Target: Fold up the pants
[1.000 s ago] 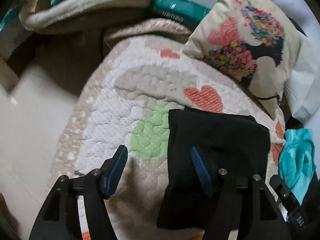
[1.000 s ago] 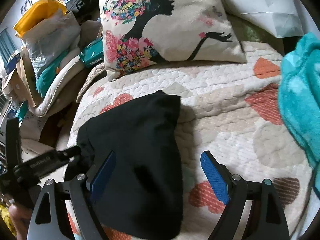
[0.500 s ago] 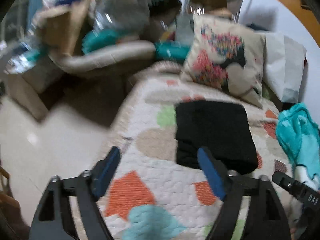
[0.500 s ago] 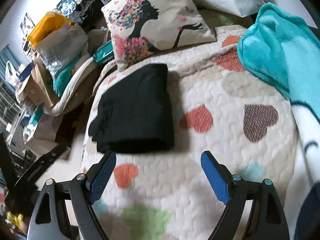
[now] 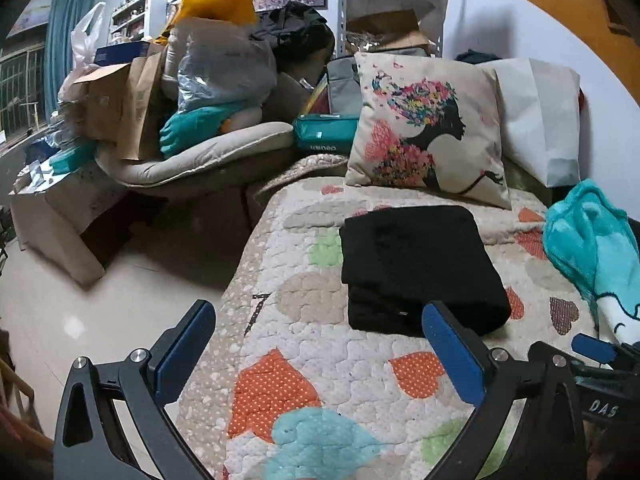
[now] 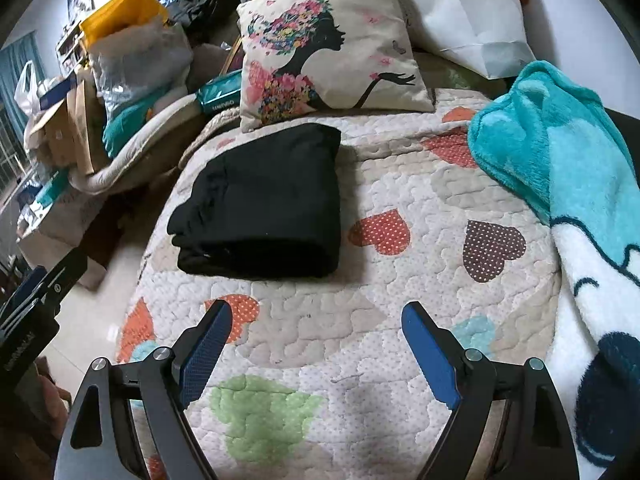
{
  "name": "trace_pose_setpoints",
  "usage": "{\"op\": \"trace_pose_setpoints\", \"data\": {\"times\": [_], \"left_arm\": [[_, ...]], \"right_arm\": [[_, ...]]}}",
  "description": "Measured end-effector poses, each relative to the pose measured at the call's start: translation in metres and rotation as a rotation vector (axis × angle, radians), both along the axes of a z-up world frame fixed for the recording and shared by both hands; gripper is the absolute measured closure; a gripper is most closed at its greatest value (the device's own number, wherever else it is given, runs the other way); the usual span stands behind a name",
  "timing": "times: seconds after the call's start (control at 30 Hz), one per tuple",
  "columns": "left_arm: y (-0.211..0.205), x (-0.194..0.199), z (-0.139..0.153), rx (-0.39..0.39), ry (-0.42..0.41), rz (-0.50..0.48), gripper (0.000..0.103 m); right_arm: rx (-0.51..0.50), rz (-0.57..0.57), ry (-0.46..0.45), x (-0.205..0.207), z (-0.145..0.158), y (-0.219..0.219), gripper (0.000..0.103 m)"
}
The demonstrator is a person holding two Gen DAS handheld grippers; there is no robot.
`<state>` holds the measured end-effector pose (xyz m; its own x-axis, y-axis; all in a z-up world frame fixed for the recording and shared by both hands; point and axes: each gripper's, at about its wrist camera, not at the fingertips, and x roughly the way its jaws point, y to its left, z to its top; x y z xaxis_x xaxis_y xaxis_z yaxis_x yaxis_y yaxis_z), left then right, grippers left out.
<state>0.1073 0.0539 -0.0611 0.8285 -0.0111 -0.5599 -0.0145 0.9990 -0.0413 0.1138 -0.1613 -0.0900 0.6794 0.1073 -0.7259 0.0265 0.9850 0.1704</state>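
The pants (image 6: 264,204) lie as a compact black stack on the bed (image 6: 400,300), left of centre in the right view, just below the pillow (image 6: 328,44). My left gripper (image 5: 320,348) and right gripper (image 6: 316,344) both hang with fingers wide, holding nothing. The folding looks done; the left edge may be slightly uneven, though black cloth hides detail.

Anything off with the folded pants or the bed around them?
Mostly tidy. The black pants lie folded on the quilt, but the layers at their left edge are stepped, not flush. Both grippers are open and clear of them.
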Motion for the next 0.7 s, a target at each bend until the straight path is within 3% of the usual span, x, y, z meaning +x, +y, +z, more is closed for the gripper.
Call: {"op": "trace_pose_setpoints", "data": {"times": [0.33, 0.7], "left_arm": [[-0.004, 0.005, -0.008, -0.086, 0.073, -0.053, 0.000], [-0.003, 0.011, -0.016, -0.092, 0.125, -0.041, 0.000]], "right_arm": [[-0.070, 0.015, 0.017, 0.007, -0.013, 0.008, 0.013], [-0.068, -0.007, 0.040, 0.009, -0.019, 0.002, 0.013]]}}
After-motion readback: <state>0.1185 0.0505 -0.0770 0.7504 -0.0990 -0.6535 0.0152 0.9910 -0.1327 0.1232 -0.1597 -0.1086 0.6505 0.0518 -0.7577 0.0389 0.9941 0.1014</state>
